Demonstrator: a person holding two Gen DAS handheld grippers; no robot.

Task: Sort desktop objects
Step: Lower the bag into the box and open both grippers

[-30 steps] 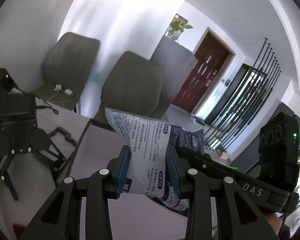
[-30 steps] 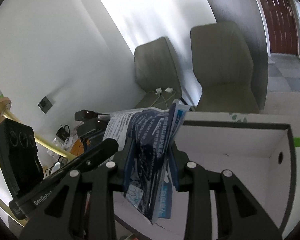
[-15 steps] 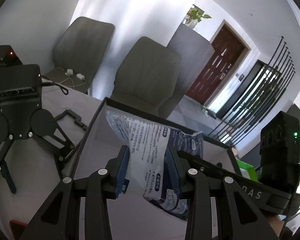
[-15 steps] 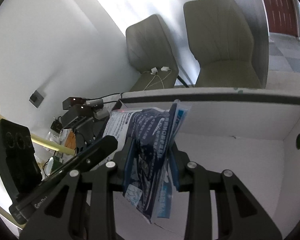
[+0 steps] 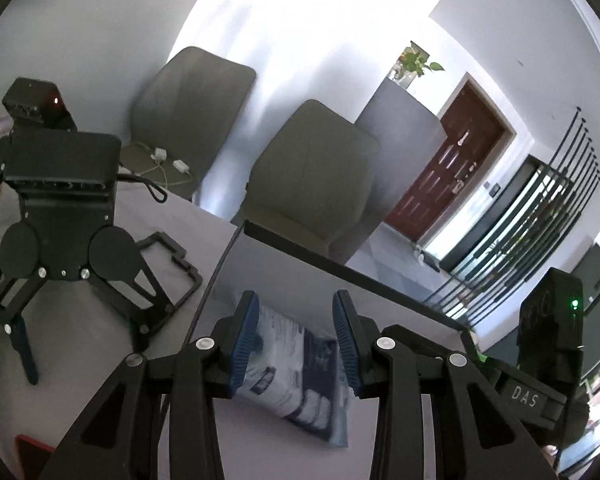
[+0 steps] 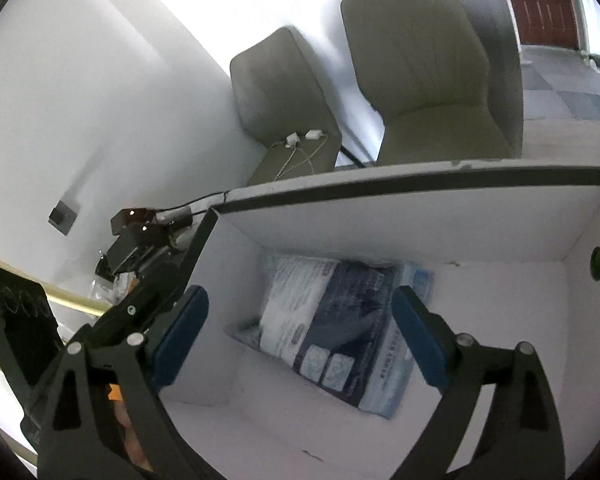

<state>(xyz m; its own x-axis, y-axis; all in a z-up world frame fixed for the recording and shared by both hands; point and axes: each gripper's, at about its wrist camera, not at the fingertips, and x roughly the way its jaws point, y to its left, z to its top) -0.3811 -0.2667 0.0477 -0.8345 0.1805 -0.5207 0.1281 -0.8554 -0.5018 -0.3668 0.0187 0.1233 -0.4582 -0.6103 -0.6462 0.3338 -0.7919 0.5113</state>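
A blue and white plastic packet [image 6: 340, 324] lies flat on the floor of a white cardboard box [image 6: 420, 220], towards its far left corner. It also shows in the left wrist view [image 5: 296, 380], below and between my left fingers. My right gripper [image 6: 300, 336] is open wide above the packet and holds nothing. My left gripper [image 5: 296, 336] is open too, its blue pads apart and clear of the packet. Both grippers hang over the box.
A black gripper stand [image 5: 56, 216] sits on the table left of the box. Two grey chairs [image 5: 312, 176] stand behind the table by a white wall. The box walls [image 5: 340, 260] rise around the packet. Clutter [image 6: 112, 284] lies left of the box.
Both grippers held the packet above the box a second ago. Both have opened, and the packet has dropped to the box floor.
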